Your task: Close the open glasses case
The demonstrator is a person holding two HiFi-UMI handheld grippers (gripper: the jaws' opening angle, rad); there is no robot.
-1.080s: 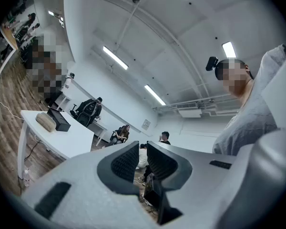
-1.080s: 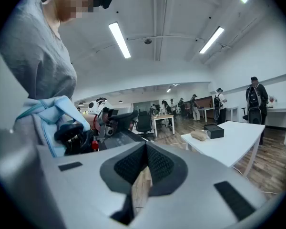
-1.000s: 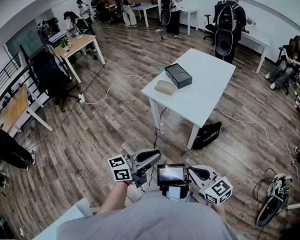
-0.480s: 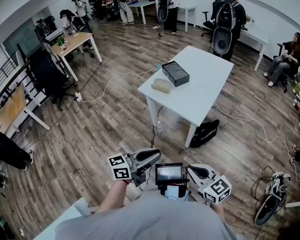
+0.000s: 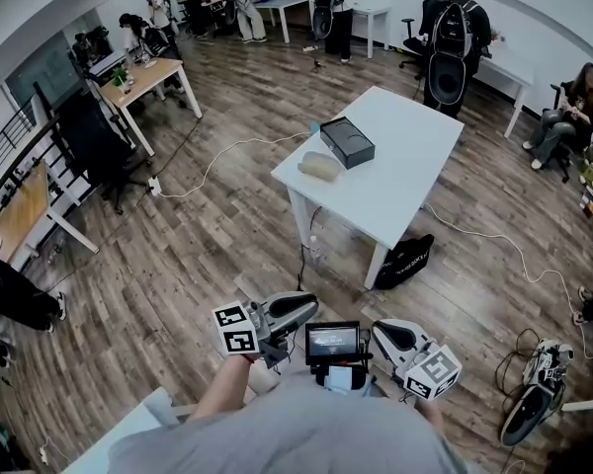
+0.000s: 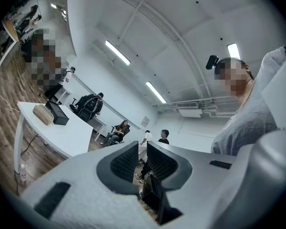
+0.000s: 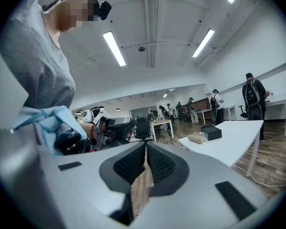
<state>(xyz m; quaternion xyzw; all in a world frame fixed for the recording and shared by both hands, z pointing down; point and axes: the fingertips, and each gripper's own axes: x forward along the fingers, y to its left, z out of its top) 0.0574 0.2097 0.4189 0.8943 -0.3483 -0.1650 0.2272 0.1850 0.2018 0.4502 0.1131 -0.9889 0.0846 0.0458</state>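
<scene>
A white table stands some way ahead on the wooden floor. On its far left end lie a black boxy case and, touching its near side, a beige oblong object. Both also show small in the left gripper view, case, and in the right gripper view, case. My left gripper and right gripper are held close to the person's body, far from the table. The left gripper has a narrow gap between its pads with nothing in it. The right gripper has its pads together, empty.
A small screen sits between the two grippers. A black bag leans by the table's near leg, and cables run across the floor. Several people stand or sit at desks around the room. Gear lies at the right.
The head view has shifted a little, so the table sits slightly higher and further left. The right gripper has drifted slightly. Neither gripper's jaws have changed.
</scene>
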